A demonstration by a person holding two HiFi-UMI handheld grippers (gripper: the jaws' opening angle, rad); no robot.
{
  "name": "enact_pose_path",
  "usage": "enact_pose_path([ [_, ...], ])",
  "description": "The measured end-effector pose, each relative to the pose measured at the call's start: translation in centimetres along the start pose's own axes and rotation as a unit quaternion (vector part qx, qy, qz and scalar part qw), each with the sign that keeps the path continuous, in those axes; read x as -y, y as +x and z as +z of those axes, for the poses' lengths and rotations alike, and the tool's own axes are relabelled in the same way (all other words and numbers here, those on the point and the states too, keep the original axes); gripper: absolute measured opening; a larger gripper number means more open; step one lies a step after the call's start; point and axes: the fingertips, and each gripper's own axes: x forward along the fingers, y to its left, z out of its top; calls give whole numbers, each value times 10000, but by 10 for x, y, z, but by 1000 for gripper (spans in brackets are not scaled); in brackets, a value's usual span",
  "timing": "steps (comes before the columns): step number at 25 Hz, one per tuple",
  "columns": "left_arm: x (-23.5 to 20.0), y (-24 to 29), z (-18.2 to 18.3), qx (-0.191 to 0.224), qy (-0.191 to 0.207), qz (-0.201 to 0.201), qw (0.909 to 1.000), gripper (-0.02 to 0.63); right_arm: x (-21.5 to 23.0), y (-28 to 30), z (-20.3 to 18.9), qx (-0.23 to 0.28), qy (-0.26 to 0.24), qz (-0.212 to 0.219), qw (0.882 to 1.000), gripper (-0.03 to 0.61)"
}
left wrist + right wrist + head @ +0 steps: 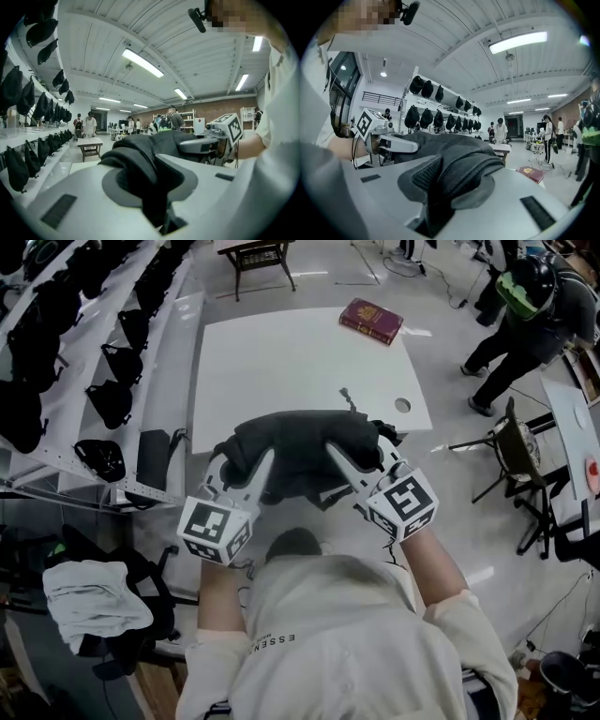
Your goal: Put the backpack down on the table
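Both grippers (247, 463) (359, 450) clamp the backpack (302, 432), seemingly over table (281, 357).

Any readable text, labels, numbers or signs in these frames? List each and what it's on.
"ESSEN": printed on the person's shirt; the word runs on past a fold, and the smaller line under it is too small to read.
Red book: gold emblem on the cover, lettering too small to read.
Marker cubes: square patterns only, no letters or numbers.
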Motion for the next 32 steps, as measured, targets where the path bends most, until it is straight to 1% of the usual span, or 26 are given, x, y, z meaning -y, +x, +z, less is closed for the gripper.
enact_pose_path([
  [4, -18, 33, 16, 44, 138, 39, 9999, 80, 36, 19, 9, 82, -71, 32, 9999, 92],
  [8, -45, 65, 27, 198, 219, 3, 9996, 80, 68, 47, 17, 151, -210, 12, 9997, 92],
  [13, -91, 108, 40, 415, 275, -29, 9988, 80, 111, 93, 29, 242, -423, 8, 9988, 93],
  [18, -137, 156, 52, 506, 271, -52, 9983, 80, 159, 140, 37, 239, -506, -39, 9984, 94],
  [25, -207, 210, 63, 656, 413, -64, 9970, 80, 209, 210, 46, 317, -627, -136, 9974, 94],
  [32, -267, 261, 76, 909, 576, 70, 9942, 80, 260, 273, 58, 471, -862, -130, 9951, 94],
])
